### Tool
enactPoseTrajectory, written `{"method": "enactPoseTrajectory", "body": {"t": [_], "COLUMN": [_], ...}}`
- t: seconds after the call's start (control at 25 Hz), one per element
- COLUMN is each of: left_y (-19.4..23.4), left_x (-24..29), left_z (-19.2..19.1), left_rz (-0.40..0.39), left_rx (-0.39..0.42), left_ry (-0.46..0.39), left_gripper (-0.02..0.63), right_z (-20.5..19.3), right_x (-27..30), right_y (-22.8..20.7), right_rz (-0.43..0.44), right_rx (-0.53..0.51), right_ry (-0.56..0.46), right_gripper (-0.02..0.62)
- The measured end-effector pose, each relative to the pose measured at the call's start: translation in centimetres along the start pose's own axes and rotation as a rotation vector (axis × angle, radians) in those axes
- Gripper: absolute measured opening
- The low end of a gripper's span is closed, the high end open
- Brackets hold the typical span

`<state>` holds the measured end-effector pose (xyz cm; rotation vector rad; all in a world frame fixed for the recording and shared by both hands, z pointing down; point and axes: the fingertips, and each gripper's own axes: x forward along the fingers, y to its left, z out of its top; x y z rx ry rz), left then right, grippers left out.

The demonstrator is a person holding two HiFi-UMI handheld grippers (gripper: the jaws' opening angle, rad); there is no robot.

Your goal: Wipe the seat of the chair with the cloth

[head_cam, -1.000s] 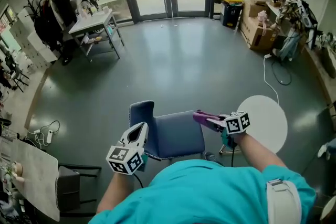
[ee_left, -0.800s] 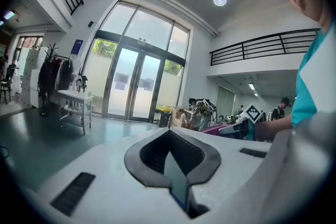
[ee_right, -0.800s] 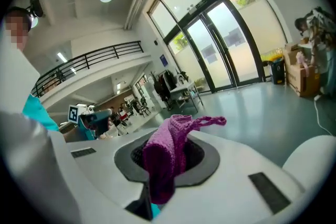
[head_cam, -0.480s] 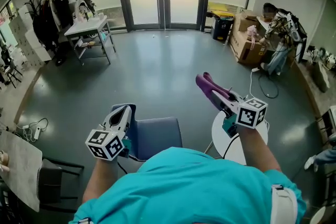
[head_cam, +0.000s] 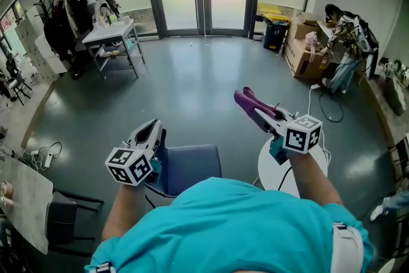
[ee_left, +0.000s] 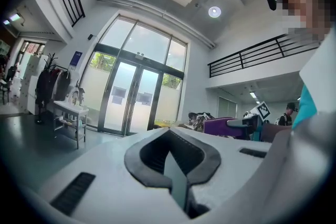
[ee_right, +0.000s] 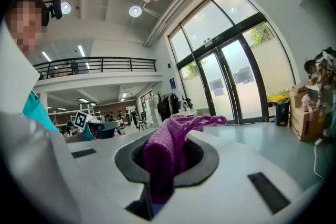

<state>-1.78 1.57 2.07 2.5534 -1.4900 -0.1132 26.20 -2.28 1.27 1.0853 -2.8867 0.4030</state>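
Cloth [ee_right: 163, 160] pinched in right gripper [head_cam: 254, 110], jaws seemingly closed.

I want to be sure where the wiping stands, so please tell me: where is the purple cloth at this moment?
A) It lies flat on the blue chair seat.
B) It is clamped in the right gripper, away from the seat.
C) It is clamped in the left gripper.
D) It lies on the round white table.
B: the right gripper is shut on the purple cloth, off to the side of the blue chair seat; the left gripper holds nothing.
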Motion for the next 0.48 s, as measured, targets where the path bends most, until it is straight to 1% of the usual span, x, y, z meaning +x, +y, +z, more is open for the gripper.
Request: {"method": "enactPoseTrajectory", "body": {"t": [0.16, 0.32, 0.48], "left_y": [0.7, 2.5, 3.3], "left_x": [0.6, 0.8, 0.9], "left_z": [-0.2, 0.4, -0.2], "left_rz": [0.009, 0.006, 0.008], "left_rx": [-0.007, -0.015, -0.016], "left_ry": [0.001, 0.003, 0.004], "left_gripper": [-0.013, -0.014, -0.013], "right_z": [-0.3, 0.4, -0.1], "right_x": [1.3, 3.3, 4.1], "right_y": [-0.1, 0.3, 0.2], "right_rz": [0.023, 0.023, 0.026], "right_rx": [-0.005, -0.010, -0.017], "right_ry": [0.008, 0.013, 0.012], "right_gripper": [0.049, 0.049, 0.049]}}
